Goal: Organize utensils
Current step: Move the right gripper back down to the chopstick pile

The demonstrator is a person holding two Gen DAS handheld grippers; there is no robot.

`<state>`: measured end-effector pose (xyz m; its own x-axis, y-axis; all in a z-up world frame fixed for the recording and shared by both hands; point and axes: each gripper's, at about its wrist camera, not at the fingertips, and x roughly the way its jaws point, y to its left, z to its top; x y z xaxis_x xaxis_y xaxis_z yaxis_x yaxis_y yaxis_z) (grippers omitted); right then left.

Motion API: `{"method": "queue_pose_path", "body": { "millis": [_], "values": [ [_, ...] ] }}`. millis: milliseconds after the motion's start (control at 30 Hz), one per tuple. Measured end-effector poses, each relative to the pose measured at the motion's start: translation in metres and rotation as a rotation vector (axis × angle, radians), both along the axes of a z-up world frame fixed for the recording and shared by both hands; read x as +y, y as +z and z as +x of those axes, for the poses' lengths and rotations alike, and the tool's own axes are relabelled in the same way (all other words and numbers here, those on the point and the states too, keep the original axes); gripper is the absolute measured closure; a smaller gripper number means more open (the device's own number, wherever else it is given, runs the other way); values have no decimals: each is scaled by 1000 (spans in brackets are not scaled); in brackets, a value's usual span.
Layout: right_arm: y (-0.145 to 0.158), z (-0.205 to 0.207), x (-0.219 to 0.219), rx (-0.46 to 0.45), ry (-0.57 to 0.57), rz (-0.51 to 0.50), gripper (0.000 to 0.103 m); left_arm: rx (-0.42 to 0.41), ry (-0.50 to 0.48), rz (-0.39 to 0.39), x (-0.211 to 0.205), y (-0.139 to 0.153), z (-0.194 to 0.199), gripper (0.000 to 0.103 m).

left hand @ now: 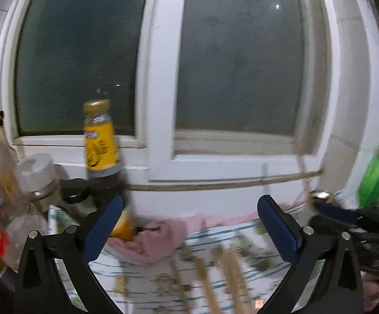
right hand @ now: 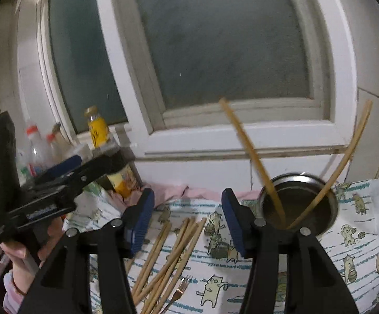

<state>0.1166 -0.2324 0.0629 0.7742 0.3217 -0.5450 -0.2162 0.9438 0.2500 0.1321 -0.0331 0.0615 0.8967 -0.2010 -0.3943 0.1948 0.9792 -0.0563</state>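
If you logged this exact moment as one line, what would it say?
left gripper: open, empty | right gripper: open, empty | metal cup: two chopsticks inside | loose chopsticks, fork: on cloth

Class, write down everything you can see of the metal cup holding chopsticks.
The metal cup is round, steel-looking, with a shiny rim and dark inside. It stands upright on the cat-print cloth below the window, just beyond the right gripper. Two pale wooden chopsticks stand in it, leaning apart against its rim. Nothing grips it.
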Motion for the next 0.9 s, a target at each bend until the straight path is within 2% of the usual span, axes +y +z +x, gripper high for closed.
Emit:
{"method": "queue_pose_path", "body": {
  "millis": [200, 333, 433, 500, 567, 633, 700, 767, 867, 900],
  "values": [
    [-27, 7, 16, 77, 9, -50, 52, 28, 181, 107, 17, -25, 20, 1],
    [-53, 16, 31, 154, 26, -94, 52, 163, 196, 86, 31, -43, 42, 1],
    [-67, 19, 38, 200, 34, -122, 52, 266, 149, 75, 32, -60, 56, 1],
    [-75, 20, 39, 224, 36, -124, 52, 336, 138, 102, 28, -69, 62, 3],
    [-81, 21, 38, 248, 44, -123, 52, 367, 139, 136, 24, -75, 62, 13],
    [-87, 23, 40, 263, 42, -135, 52, 400, 108, 123, 22, -79, 62, 15],
    [-93, 26, 41, 278, 31, -149, 52, 440, 77, 96, 20, -84, 62, 26],
    [-96, 29, 42, 292, 25, -144, 52, 492, 17, 63, 16, -91, 65, 43],
    [-99, 33, 44, 310, 27, -129, 52, 561, -58, 27, 8, -101, 69, 59],
    [-100, 34, 46, 313, 32, -130, 52, 579, -76, 18, 6, -104, 71, 62]
  ]
}}
